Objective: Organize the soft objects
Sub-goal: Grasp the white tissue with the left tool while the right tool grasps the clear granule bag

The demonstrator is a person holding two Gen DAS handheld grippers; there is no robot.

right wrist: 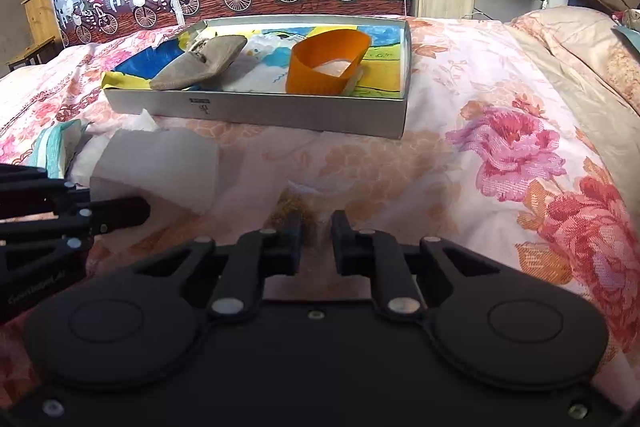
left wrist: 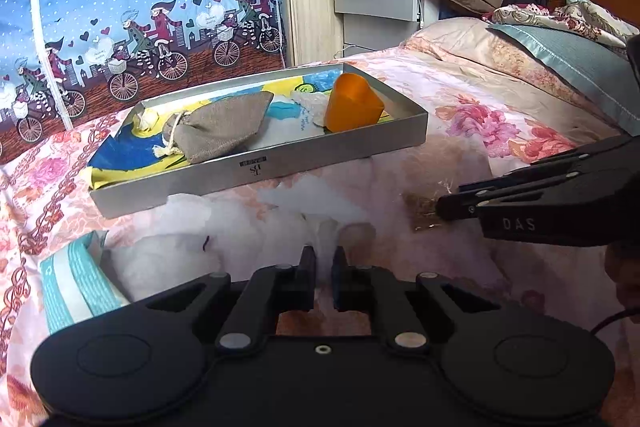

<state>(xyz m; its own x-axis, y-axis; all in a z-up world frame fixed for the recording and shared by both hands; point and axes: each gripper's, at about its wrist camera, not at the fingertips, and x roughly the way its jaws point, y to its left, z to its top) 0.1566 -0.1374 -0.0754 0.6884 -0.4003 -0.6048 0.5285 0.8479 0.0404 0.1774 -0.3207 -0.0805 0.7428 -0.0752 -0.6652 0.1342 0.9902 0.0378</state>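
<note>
The flowered bedspread (right wrist: 500, 115) carries everything: a thin woven cotton in pinks and oranges, slack enough to dimple under each item. On it sits the grey tray (left wrist: 256, 175), a shallow stiff-walled rectangle and evidently the collecting place, since soft things already lie inside it. Within the tray, a blue and yellow printed cloth (left wrist: 116, 159) lines the floor and spills over one corner. A coarse burlap drawstring pouch (left wrist: 220, 127) lies slumped at one end, and a ribbed orange sleeve (right wrist: 326, 67), flexible and open-topped, stands at the other, with a crumpled clear plastic wrap beside it.

Just in front of the tray's near wall lies a white plastic bag (right wrist: 160, 163), filmy and creased. To its side, away from the tray, rests a flat teal-striped packet (left wrist: 76, 279).

The left gripper (left wrist: 323, 261) has its jaws drawn together on a pinch of the white bag, apparently to lift it toward the tray. Further along the tray's front, well short of it, sits a small clear sachet (left wrist: 422, 213) of brownish granules. The right gripper (right wrist: 316, 233) has its jaws nearly closed around this sachet; whether the pads press it yet cannot be told.
</note>
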